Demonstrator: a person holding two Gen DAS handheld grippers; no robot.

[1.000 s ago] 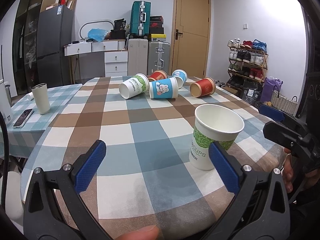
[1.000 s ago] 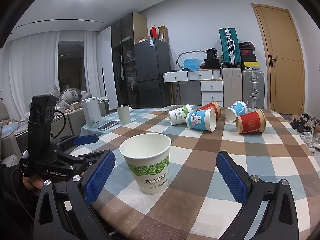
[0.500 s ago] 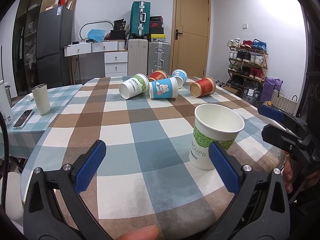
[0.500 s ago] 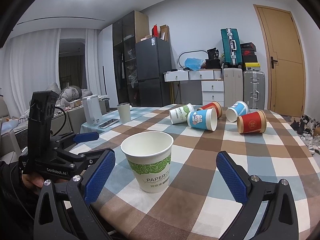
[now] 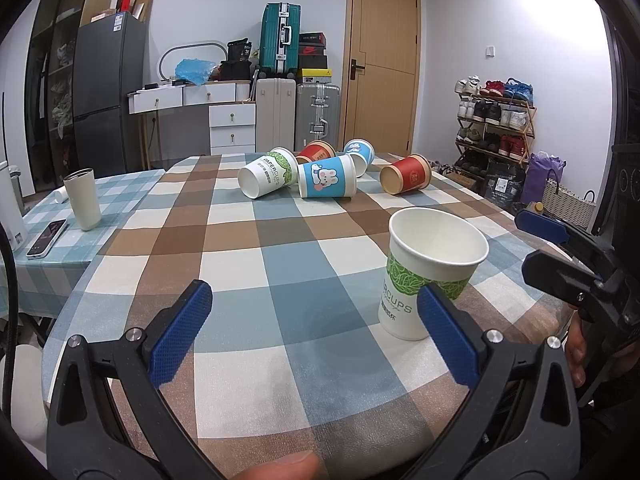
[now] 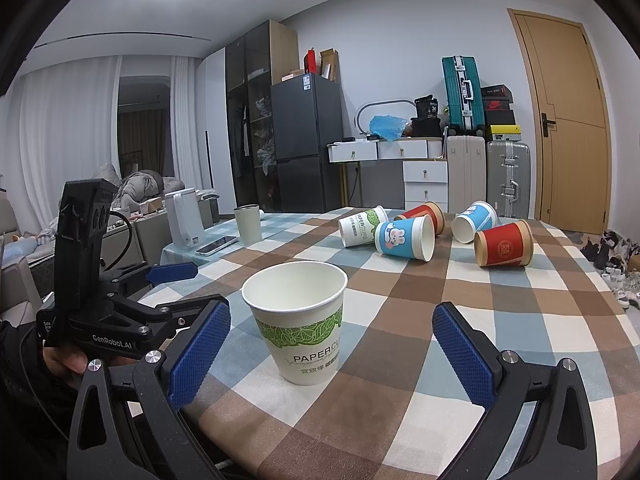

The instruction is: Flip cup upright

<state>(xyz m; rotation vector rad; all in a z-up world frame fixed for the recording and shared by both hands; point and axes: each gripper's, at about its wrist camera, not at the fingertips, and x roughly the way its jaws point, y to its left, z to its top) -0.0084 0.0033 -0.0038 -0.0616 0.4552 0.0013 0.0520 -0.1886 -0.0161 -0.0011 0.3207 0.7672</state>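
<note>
A white paper cup with green leaf print (image 5: 430, 272) stands upright near the table's near edge; it also shows in the right wrist view (image 6: 300, 320). My left gripper (image 5: 316, 324) is open and empty, its right finger just in front of the cup. My right gripper (image 6: 330, 352) is open and empty, the cup standing just beyond its blue pads, apart from them. Several cups lie on their sides at the far end: a white-green one (image 5: 268, 172), a blue rabbit one (image 5: 328, 180), a red one (image 5: 406, 174), another red (image 5: 316, 152) and another blue (image 5: 360, 154).
The checked tablecloth (image 5: 256, 272) covers the table. On an adjoining table at left stand a beige tumbler (image 5: 83, 198), a phone (image 5: 46, 232) and a white kettle (image 6: 185, 218). The left gripper shows in the right wrist view (image 6: 120, 304), beside the table's edge.
The right wrist view has drifted slightly; the cup and the fallen cups have not moved. Both grippers stay open.
</note>
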